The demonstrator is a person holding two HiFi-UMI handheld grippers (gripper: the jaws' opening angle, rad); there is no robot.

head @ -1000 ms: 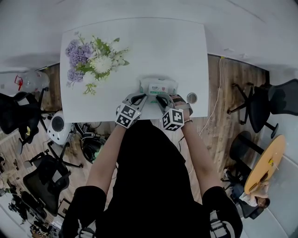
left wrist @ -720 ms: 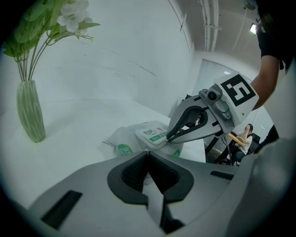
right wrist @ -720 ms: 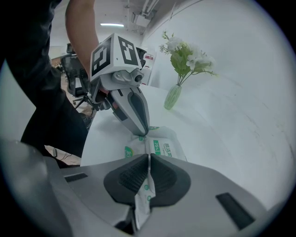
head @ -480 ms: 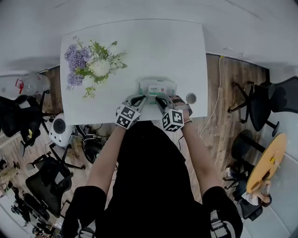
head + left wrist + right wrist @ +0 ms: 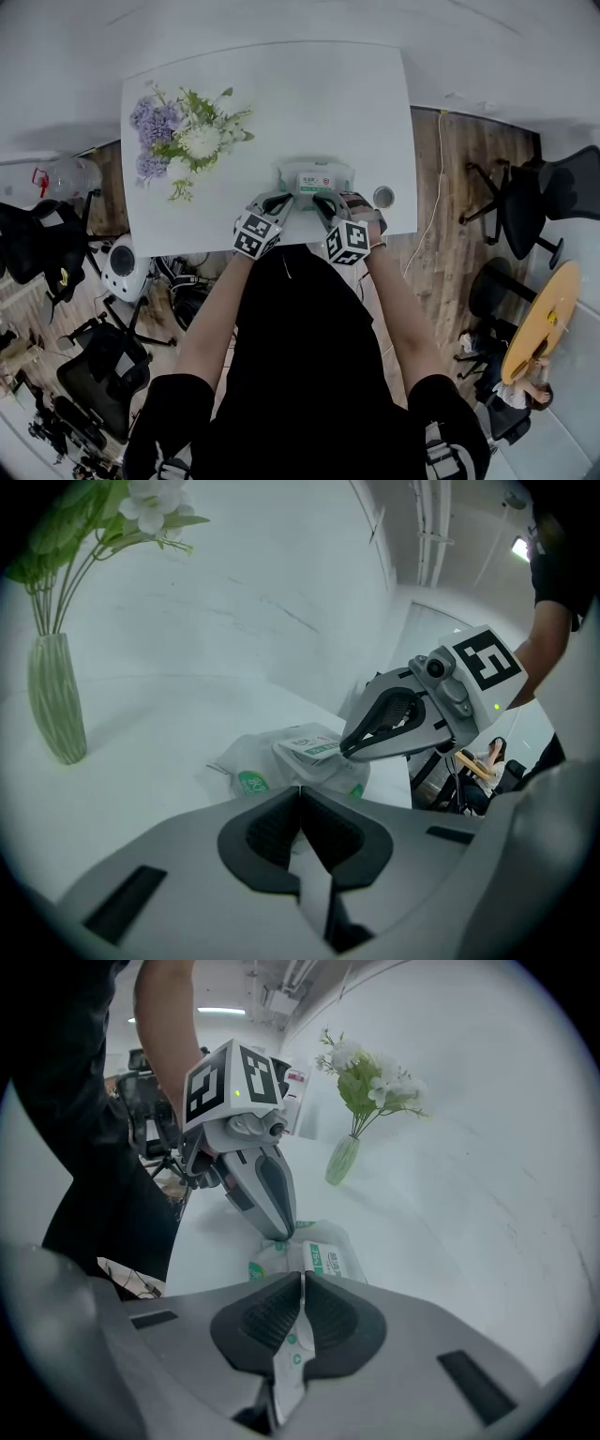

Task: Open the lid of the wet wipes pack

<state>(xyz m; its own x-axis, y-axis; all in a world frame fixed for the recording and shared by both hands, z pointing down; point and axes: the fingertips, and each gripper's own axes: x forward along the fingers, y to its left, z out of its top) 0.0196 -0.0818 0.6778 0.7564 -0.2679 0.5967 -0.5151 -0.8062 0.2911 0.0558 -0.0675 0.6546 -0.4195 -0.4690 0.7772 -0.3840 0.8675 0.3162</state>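
Right gripper [image 5: 302,1283]: jaws pressed together on a thin white edge flap of the wet wipes pack [image 5: 328,1246].
Left gripper [image 5: 278,1230]: slants down from upper left, tip at the pack's other end.
Table [image 5: 450,1194]: white, pack lying on it.
Vase [image 5: 341,1160]: green, white flowers, well beyond the pack.

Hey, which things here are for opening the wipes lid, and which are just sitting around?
In use: wet wipes pack; left tool and right tool, both clamped on its wrapper.
Lying about: vase of flowers; small round object.
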